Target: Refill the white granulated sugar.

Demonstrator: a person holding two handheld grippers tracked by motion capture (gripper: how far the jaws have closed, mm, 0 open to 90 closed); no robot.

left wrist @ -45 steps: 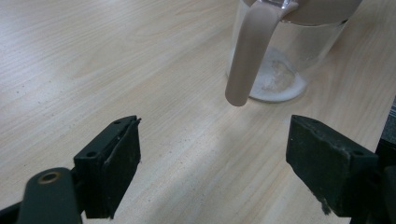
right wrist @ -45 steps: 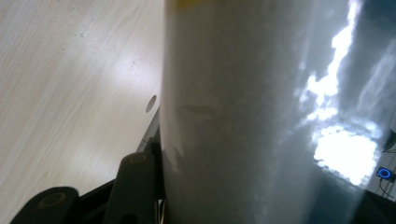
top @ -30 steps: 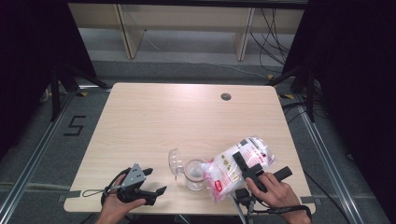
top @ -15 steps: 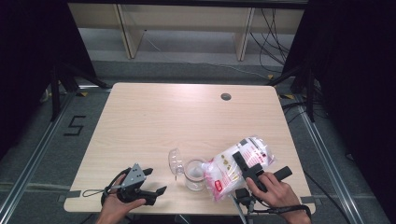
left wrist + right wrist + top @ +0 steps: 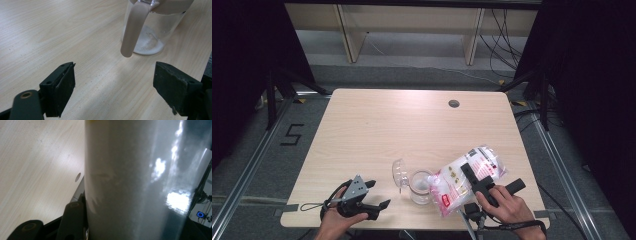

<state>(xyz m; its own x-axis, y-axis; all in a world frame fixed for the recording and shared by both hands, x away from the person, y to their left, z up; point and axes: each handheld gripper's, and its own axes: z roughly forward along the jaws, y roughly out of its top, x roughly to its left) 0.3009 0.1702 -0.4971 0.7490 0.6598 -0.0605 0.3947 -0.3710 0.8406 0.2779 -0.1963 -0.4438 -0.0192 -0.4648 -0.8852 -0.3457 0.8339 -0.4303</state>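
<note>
A clear glass jar (image 5: 421,186) stands near the table's front edge, its hinged lid (image 5: 399,174) swung open to the left. A plastic bag of white granules with pink print (image 5: 462,182) leans over it, one corner at the jar's mouth. My right gripper (image 5: 477,181) is shut on the bag; in the right gripper view the bag (image 5: 135,180) covers the jaws apart from the left one. My left gripper (image 5: 378,194) rests open to the jar's left, apart from it. In the left gripper view the jar (image 5: 150,35) holds a thin layer of white granules beyond the open gripper (image 5: 115,92).
The wooden table (image 5: 387,130) stretches bare behind the jar, with a round cable hole (image 5: 454,103) at the back right. Cables trail from both grippers over the front edge. Metal shelving (image 5: 412,20) stands beyond the table, and dark curtains flank it.
</note>
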